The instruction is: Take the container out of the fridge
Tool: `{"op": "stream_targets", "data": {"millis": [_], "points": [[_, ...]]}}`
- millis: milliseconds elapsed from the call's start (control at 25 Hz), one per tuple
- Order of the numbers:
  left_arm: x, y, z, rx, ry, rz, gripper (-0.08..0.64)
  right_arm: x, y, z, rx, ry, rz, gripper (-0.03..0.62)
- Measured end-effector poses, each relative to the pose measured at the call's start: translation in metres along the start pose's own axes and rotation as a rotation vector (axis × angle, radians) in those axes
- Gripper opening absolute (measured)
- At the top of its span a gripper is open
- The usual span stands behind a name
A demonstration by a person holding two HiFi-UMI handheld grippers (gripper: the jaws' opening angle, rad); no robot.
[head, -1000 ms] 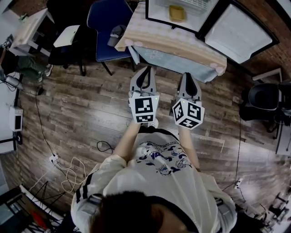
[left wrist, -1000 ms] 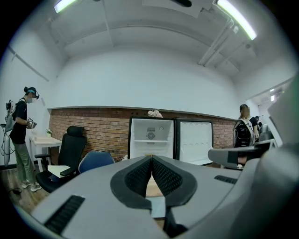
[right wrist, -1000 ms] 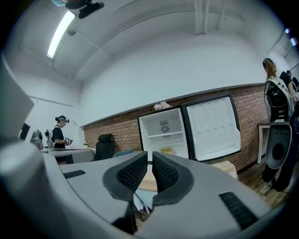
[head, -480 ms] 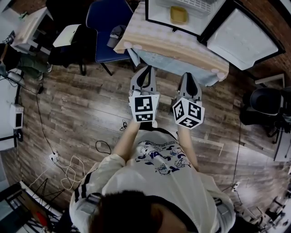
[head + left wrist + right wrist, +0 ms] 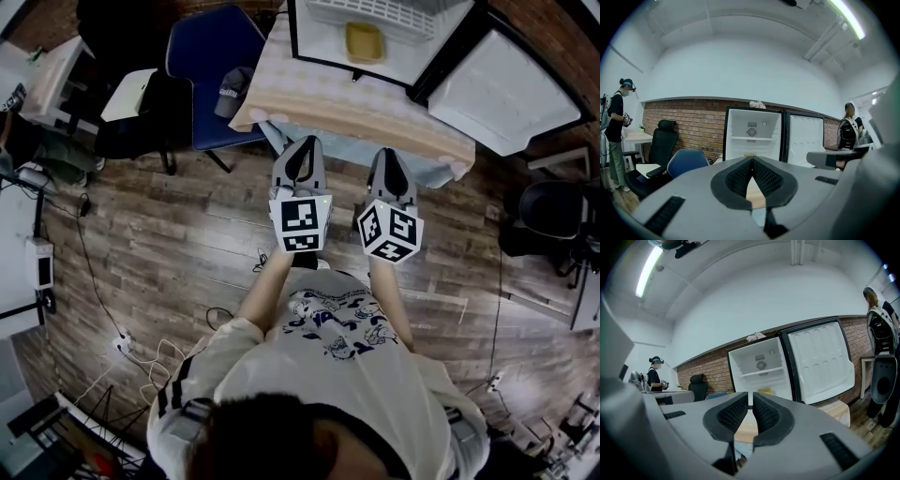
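A small fridge (image 5: 394, 28) stands open on a table with a checked cloth (image 5: 356, 98), its door (image 5: 506, 84) swung out to the right. A yellow container (image 5: 364, 40) sits on the fridge's floor; the right gripper view shows the container (image 5: 765, 391) just above the jaws. My left gripper (image 5: 298, 142) and right gripper (image 5: 390, 153) are held side by side over the wooden floor, short of the table's near edge and pointing at the fridge. The left gripper (image 5: 752, 158) is shut and empty. The right gripper (image 5: 751, 394) is shut too, with nothing between its pads.
A blue chair (image 5: 211, 70) with a cap (image 5: 234, 77) on it stands left of the table, a black office chair (image 5: 141, 103) beyond it. Another black chair (image 5: 548, 202) is at the right. Cables (image 5: 141, 352) lie on the floor. One person (image 5: 616, 136) stands far left, another (image 5: 848, 133) at the right.
The table and fridge have slid slightly down and closer in the head view. Both grippers keep the same stance and stay shut.
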State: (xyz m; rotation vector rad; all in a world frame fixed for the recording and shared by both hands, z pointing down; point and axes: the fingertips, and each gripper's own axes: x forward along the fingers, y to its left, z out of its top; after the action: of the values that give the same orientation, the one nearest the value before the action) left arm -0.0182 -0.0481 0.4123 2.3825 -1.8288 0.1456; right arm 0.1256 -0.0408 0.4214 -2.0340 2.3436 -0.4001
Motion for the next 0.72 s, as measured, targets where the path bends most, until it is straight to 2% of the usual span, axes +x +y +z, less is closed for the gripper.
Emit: {"op": "stream_targets", "data": {"millis": [720], "points": [[0.147, 0.04, 0.025, -0.007, 0.017, -0.103, 0.018, 0.141, -0.011, 0.025, 0.017, -0.003, -0.089, 0.051]]}}
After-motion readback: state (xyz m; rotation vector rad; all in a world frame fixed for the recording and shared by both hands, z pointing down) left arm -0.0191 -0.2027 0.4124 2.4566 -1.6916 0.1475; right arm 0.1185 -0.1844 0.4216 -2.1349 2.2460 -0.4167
